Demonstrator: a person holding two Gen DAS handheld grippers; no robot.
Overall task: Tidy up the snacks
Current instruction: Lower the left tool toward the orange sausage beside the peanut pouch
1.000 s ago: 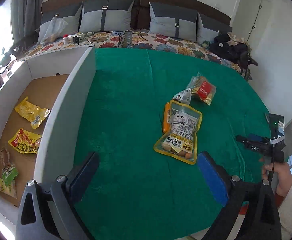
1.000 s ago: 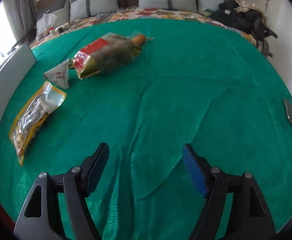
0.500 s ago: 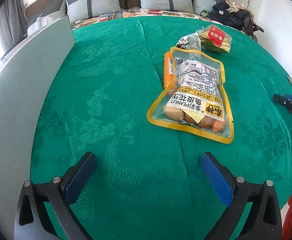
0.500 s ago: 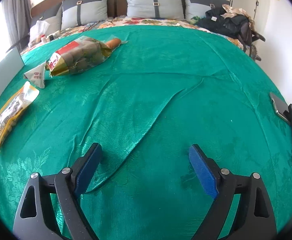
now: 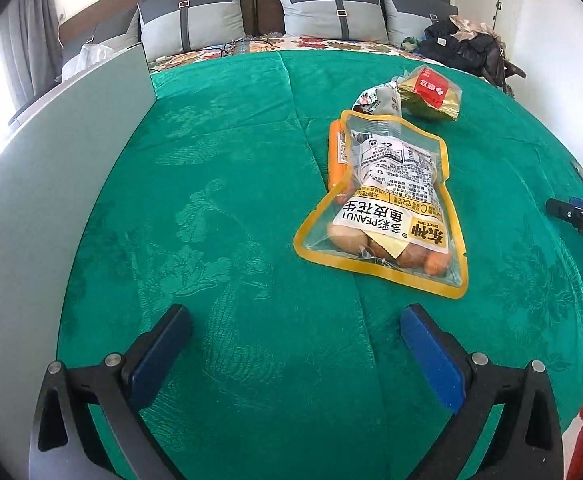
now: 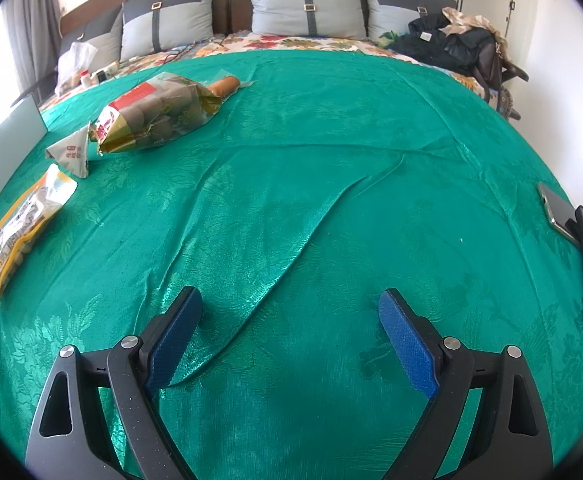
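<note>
Peanut pouch (image 5: 387,208), frame centre-right, is reading "PEANUT"; left gripper (image 5: 295,336) and right gripper (image 6: 287,332) are hovering spread, empty, angled downward.

Left gripper (image 5: 295,322) and right gripper (image 6: 289,312): black triangular frames with cut-out openings and silver round-headed screws at the joints. Fingers (image 5: 431,356) are faced with blue textured pads (image 6: 405,342).

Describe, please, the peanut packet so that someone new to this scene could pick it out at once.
On the green bedspread, right of the tall grey panel, lies a cluster of snacks. The peanut packet is the nearest and flattest: a clear pouch with a yellow border and a white PEANUT label, unlike the puffy gold bag and small grey sachet behind it.
</note>
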